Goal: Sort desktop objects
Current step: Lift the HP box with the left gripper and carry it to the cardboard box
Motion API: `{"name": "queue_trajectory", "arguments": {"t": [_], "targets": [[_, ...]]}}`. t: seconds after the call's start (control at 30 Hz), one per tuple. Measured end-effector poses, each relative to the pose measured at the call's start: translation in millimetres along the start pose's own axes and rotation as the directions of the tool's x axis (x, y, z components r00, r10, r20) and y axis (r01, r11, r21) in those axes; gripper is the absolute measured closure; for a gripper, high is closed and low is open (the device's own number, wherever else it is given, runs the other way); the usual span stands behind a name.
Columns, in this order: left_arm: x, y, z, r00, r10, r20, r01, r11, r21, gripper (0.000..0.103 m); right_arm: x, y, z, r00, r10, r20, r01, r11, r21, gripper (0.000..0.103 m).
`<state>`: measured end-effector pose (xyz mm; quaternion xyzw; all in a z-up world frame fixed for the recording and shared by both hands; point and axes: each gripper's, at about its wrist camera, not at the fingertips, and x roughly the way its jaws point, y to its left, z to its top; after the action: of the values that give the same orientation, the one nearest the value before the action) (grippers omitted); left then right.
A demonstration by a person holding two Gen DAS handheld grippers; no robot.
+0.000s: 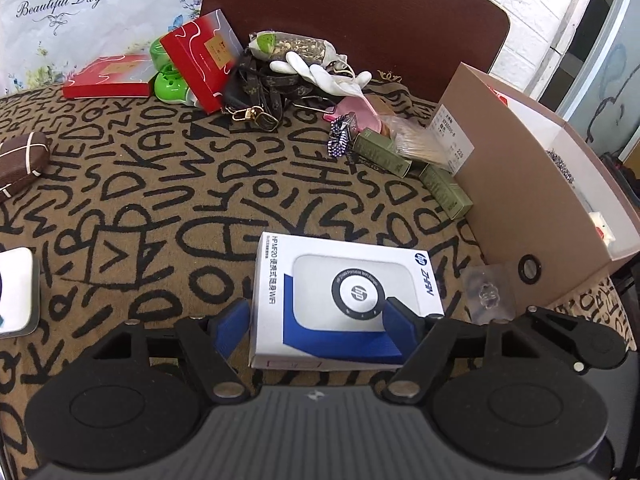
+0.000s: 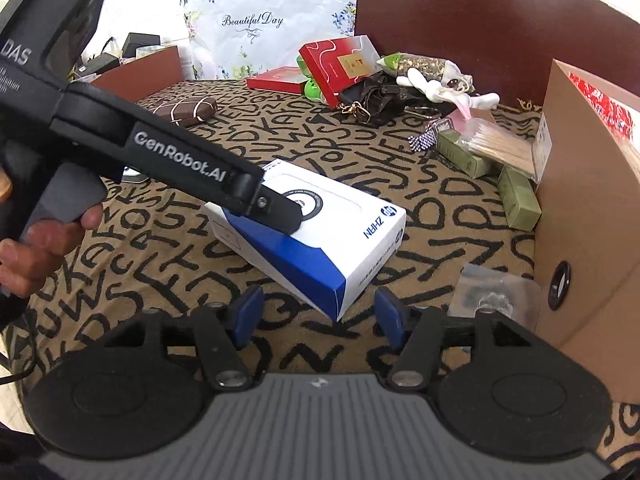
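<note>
A white and blue HP box [image 1: 344, 272] lies flat on the lettered cloth. My left gripper [image 1: 316, 320] stands open over its near end. One blue pad sits beside the box's left edge and the other hangs over its top face. In the right wrist view one black finger [image 2: 280, 210] of that gripper lies across the top of the HP box [image 2: 320, 240], and a hand holds its handle at the left. My right gripper [image 2: 320, 316] is open, low over the cloth. The box's near corner pokes between its blue pads without touching them.
An open cardboard box [image 1: 532, 200] [image 2: 592, 208] stands at the right, with a clear packet [image 1: 486, 292] and green cartons [image 1: 444, 192] beside it. At the back lie red boxes [image 1: 200, 60], a brown strap [image 1: 260, 88] and a white glove [image 1: 320, 72]. A brown case [image 1: 20, 160] lies left.
</note>
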<state>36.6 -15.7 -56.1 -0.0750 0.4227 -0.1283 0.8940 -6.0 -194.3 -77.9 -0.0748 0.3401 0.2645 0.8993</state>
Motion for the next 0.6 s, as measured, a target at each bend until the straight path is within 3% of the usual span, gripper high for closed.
{"name": "queue_trajectory", "arguments": {"t": [0.13,0.27,0.37,0.6], "targets": [[2.2,3.6,1.2,1.000,0.020,0.004,-0.020,1.000,-0.014,0.017,3.5,0.0,3.5,1.000,-0.005,-0.002,0.005,0.999,-0.037,0.042],[9.1,9.2,1.7,1.000,-0.013,-0.001,0.013,0.999,-0.034,0.013,10.8,-3.8,6.7,1.000,-0.002,-0.014,0.002,0.999,-0.043,0.041],[12.4,10.2,2.1,0.998,-0.060,-0.008,0.059,0.996,-0.070,0.020,15.2,-4.5,8.6,1.000,0.003,-0.018,-0.003,0.999,-0.039,0.042],[-8.6,-5.4,1.1,0.999,-0.023,0.034,0.024,1.000,-0.015,0.027,5.9,-4.7,14.9,1.000,-0.009,-0.027,0.008,0.999,-0.037,0.044]]}}
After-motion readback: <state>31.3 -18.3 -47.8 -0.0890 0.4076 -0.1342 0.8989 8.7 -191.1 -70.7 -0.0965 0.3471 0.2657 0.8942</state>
